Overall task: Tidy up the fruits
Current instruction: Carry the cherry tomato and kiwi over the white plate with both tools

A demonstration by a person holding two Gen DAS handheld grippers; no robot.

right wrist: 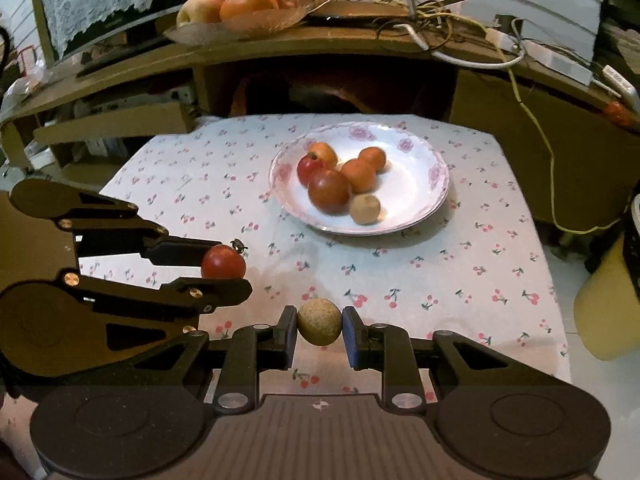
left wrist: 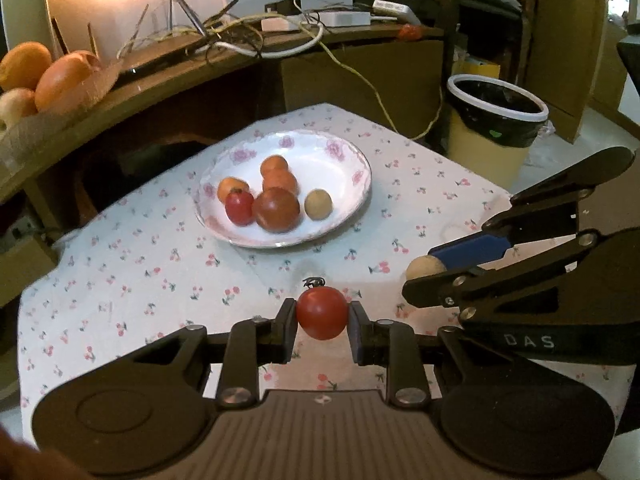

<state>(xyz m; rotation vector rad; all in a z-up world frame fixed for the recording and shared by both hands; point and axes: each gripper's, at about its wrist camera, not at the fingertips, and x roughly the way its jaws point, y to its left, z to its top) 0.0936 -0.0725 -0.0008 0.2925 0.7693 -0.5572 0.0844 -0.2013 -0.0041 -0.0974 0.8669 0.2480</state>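
Above the cloth-covered bench [right wrist: 440, 280], the left gripper [left wrist: 322, 314] has its jaws clenched on a red tomato [left wrist: 321, 313] — the right gripper [right wrist: 319, 322] grasps a tan round fruit [right wrist: 319, 321] — both short of the fruit plate [right wrist: 424, 200].

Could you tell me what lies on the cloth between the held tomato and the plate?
Nothing: in both views only bare cloth separates the tomato from the plate.

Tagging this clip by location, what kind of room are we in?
Probably a lived-in home room: a cherry-print tablecloth, a floral china plate of fruit, a cluttered wooden shelf with tangled cables, and a bin-lined yellow wastebasket.
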